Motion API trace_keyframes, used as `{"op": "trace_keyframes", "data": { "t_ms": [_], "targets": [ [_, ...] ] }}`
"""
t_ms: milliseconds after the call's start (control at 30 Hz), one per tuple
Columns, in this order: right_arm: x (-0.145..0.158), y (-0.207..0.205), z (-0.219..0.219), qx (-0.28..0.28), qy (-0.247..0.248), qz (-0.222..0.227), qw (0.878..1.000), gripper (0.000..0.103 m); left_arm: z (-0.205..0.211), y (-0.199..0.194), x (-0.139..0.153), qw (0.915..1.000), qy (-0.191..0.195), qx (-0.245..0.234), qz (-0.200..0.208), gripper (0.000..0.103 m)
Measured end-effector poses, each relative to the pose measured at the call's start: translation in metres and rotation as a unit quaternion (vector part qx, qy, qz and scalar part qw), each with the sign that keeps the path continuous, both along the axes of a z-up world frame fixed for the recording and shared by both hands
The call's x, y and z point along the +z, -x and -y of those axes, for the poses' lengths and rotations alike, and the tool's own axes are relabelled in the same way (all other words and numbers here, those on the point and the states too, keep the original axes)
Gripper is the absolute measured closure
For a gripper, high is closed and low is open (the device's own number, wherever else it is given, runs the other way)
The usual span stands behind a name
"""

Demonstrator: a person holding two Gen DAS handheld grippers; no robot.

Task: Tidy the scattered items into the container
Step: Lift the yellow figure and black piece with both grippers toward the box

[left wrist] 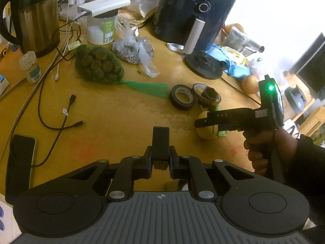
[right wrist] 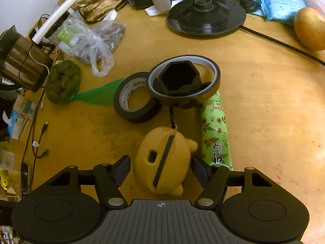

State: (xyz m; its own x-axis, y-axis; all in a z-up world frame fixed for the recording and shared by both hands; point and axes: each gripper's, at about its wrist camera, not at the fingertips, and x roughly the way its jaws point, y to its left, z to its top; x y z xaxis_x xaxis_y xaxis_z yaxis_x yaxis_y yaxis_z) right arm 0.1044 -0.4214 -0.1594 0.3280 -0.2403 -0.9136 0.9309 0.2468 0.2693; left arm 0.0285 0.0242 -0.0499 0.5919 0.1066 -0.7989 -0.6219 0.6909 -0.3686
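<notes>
A yellow duck-shaped case point(right wrist: 162, 162) lies on the wooden table point(right wrist: 264, 122) between the fingers of my right gripper point(right wrist: 161, 168). The pads point(right wrist: 121, 168) flank the case with slim gaps, so the gripper is open. A cord runs from the case toward a black tape roll point(right wrist: 138, 118). An amber tape roll point(right wrist: 215, 75) leans on that roll, ringed around a black hexagonal cup point(right wrist: 178, 79). A green printed tube point(right wrist: 216, 130) lies beside the case. In the left wrist view my left gripper point(left wrist: 160, 142) hovers shut over bare table, left of the right gripper point(left wrist: 203, 126) and the case point(left wrist: 207, 133).
A kettle base point(right wrist: 205, 16) and its cord, a potato point(right wrist: 309, 28), a green net bag point(right wrist: 63, 81) and a plastic bag point(right wrist: 91, 40) surround the tapes. A kettle point(left wrist: 34, 16), air fryer point(left wrist: 193, 10), loose cables point(left wrist: 67, 111) and a phone point(left wrist: 20, 162) lie further left.
</notes>
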Motion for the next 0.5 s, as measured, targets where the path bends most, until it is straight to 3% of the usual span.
{"op": "trace_keyframes", "data": {
  "t_ms": [200, 500],
  "targets": [
    [0.0013, -0.0066, -0.0016, 0.0, 0.009, -0.026, 1.0, 0.042, -0.0021, -0.0028, -0.0034, 1.0, 0.006, 0.001, -0.001, 0.088],
    [0.0041, -0.004, -0.0061, 0.0, 0.006, -0.027, 1.0, 0.043, -0.0005, -0.0039, -0.0033, 1.0, 0.008, 0.003, 0.001, 0.088]
  ]
}}
